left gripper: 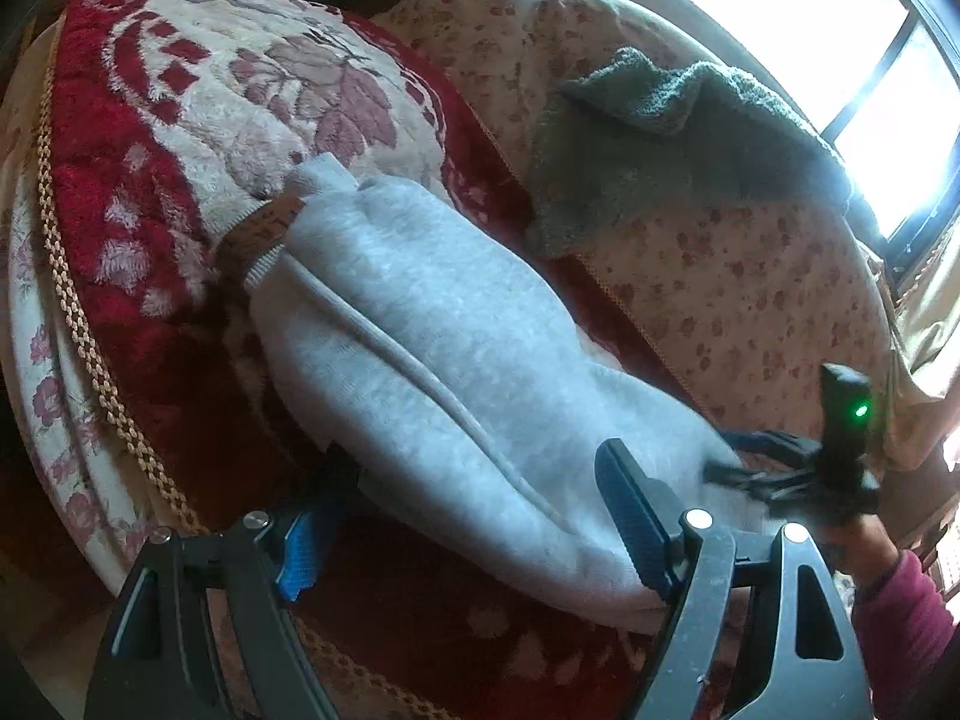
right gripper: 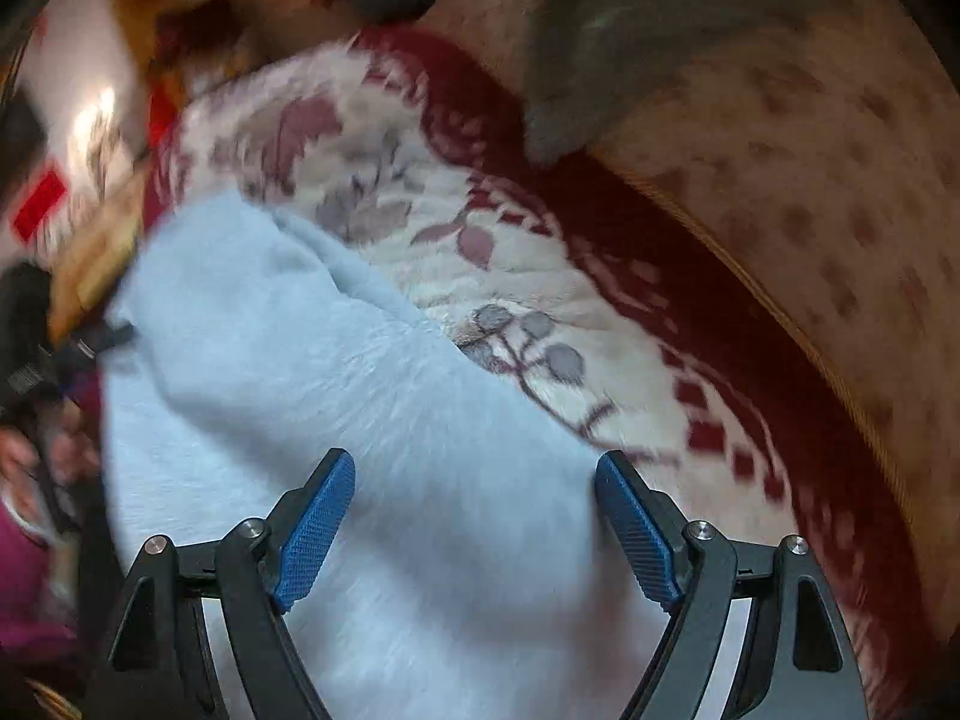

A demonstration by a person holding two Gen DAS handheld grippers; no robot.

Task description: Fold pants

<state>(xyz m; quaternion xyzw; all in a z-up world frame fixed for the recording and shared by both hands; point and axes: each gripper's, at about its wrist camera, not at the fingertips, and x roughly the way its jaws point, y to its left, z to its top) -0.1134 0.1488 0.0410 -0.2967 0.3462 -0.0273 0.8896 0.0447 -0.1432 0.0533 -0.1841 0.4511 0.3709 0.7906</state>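
Both grippers, left (left gripper: 474, 516) and right (right gripper: 474, 516), are hanging open over the pants (left gripper: 420, 348), lying at 12 o'clock on the blanket (left gripper: 150, 138); soft, light fleece, probably best pinched at a folded edge.

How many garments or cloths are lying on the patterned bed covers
2: light grey pants stretched across the red floral blanket, and a dark grey towel farther back on the spotted cover. Others may be hidden.
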